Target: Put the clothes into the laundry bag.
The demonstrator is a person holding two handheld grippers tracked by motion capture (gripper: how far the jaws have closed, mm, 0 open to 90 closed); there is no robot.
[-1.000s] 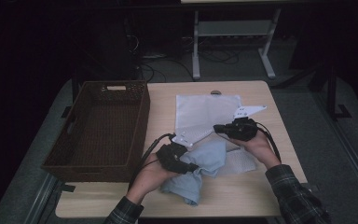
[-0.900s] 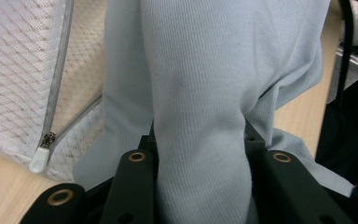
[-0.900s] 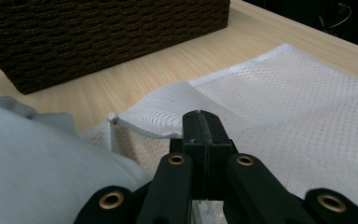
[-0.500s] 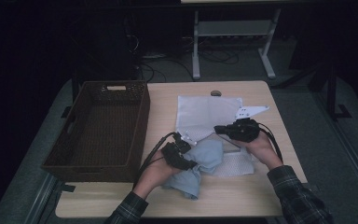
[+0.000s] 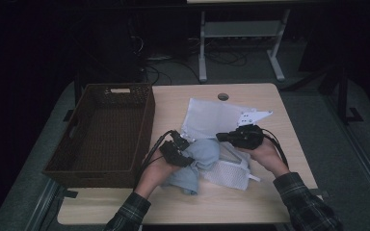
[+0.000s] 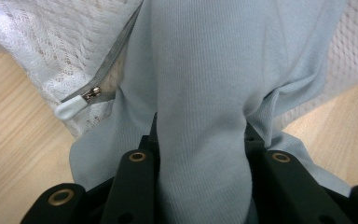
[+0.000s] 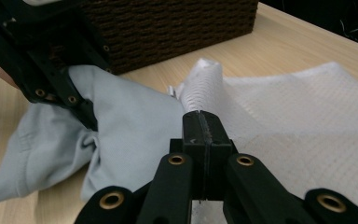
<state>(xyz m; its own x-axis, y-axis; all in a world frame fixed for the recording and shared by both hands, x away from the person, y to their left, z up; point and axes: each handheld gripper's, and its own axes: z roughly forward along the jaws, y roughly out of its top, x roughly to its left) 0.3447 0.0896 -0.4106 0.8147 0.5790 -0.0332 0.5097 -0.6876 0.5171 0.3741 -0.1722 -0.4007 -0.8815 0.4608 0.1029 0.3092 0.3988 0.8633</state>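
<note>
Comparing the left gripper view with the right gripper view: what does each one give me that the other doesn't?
Left gripper view: the mesh bag's zipper pull and the left gripper shut on a bunched fold of the light blue garment.

Right gripper view: the wicker basket and the right gripper pinching a raised edge of the white mesh bag.

Both: garment, mesh bag and wooden table.

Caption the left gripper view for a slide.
Left tool shut on a light blue garment, feeding it toward the white mesh bag beside its zipper pull.
</note>
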